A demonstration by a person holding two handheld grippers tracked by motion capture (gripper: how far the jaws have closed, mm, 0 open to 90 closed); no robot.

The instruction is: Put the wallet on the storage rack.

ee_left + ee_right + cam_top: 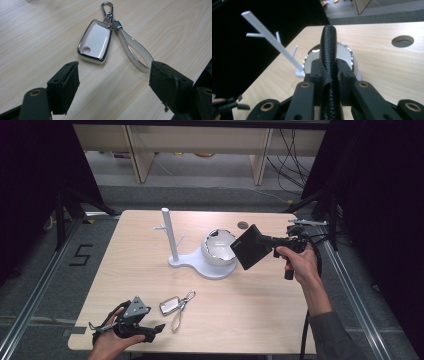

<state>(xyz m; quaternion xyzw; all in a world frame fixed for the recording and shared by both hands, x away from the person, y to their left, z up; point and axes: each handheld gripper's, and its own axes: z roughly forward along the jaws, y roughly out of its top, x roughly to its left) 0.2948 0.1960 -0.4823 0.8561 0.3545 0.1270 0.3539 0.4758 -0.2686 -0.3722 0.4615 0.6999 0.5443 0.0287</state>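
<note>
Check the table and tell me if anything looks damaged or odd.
One thing: the pad on one jaw of the left tongs looks chipped and frayed at its edge. The key fob and the white stand look sound.

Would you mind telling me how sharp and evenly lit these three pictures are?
High view: table evenly lit, surroundings dark, small things soft. Left gripper view: key fob sharp, glints on its chrome rim, jaws slightly soft. Right gripper view: black wallet edge-on and close, white stand bright against black, glare on the bowl rim.
</note>
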